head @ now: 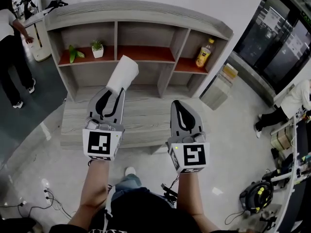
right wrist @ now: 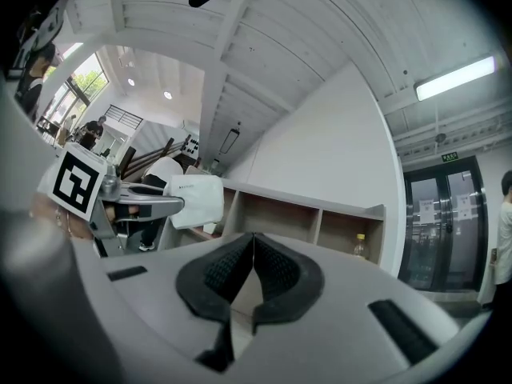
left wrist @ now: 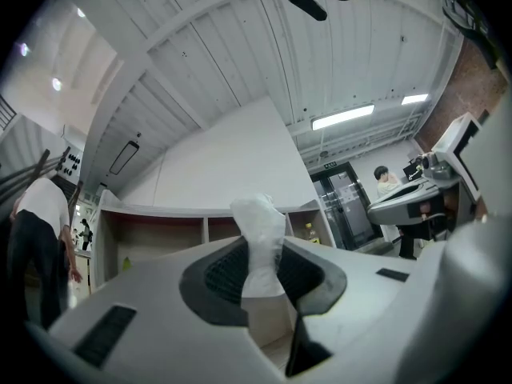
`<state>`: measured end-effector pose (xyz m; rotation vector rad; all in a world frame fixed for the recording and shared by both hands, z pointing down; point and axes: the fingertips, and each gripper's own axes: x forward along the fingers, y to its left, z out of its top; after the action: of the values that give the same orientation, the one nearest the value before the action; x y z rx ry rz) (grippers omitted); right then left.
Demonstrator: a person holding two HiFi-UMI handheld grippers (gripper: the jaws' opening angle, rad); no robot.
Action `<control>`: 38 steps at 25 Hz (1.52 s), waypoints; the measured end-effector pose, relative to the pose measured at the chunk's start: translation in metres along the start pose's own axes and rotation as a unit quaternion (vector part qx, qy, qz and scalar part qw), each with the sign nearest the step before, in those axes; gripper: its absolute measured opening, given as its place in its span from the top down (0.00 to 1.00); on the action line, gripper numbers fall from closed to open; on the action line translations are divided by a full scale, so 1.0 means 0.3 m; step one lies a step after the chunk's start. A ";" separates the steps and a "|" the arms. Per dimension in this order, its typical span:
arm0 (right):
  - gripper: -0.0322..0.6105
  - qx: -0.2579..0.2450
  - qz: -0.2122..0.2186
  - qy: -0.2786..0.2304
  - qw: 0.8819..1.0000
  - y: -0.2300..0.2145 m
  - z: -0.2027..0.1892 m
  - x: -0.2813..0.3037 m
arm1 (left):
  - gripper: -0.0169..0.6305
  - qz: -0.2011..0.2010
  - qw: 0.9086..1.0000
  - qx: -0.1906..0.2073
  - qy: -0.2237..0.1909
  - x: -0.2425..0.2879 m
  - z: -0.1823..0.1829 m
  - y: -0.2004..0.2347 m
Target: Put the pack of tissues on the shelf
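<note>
My left gripper point(head: 115, 92) is shut on a white pack of tissues point(head: 122, 74), which sticks up and forward out of its jaws. The pack hangs in front of the shelf unit point(head: 141, 14), at about the level of its red-brown middle board. In the left gripper view the pack point(left wrist: 260, 242) is pinched between the dark pads point(left wrist: 224, 274). My right gripper point(head: 177, 103) hovers to the right at the same height, shut with nothing in it; its pads point(right wrist: 276, 270) meet. The right gripper view also catches the pack point(right wrist: 194, 201) off to the left.
On the red-brown board stand two small plants point(head: 75, 54) point(head: 97, 47) at the left and a yellow bottle point(head: 204, 53) at the right. A box point(head: 221, 84) sits beside the shelf. People stand at the left point(head: 12, 57) and right point(head: 286, 108). Cables point(head: 48, 198) lie on the floor.
</note>
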<state>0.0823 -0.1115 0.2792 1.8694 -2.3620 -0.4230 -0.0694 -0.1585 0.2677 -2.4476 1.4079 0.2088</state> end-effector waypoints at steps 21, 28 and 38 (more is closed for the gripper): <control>0.92 -0.010 0.034 0.042 0.999 -0.172 -0.180 0.472 | 0.82 -0.001 0.999 -0.042 0.016 0.473 -0.246 0.126; 0.92 -0.012 0.045 0.046 0.998 -0.165 -0.206 0.506 | 0.82 -0.009 0.996 -0.082 0.020 0.505 -0.269 0.110; 0.92 -0.003 0.075 0.033 0.997 -0.221 -0.225 0.569 | 0.82 0.012 0.981 -0.193 0.018 0.563 -0.308 0.125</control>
<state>0.1201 -0.3005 0.3096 1.6617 -2.4329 -0.3473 -0.0186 -0.3451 0.3010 -2.7513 1.5342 0.4868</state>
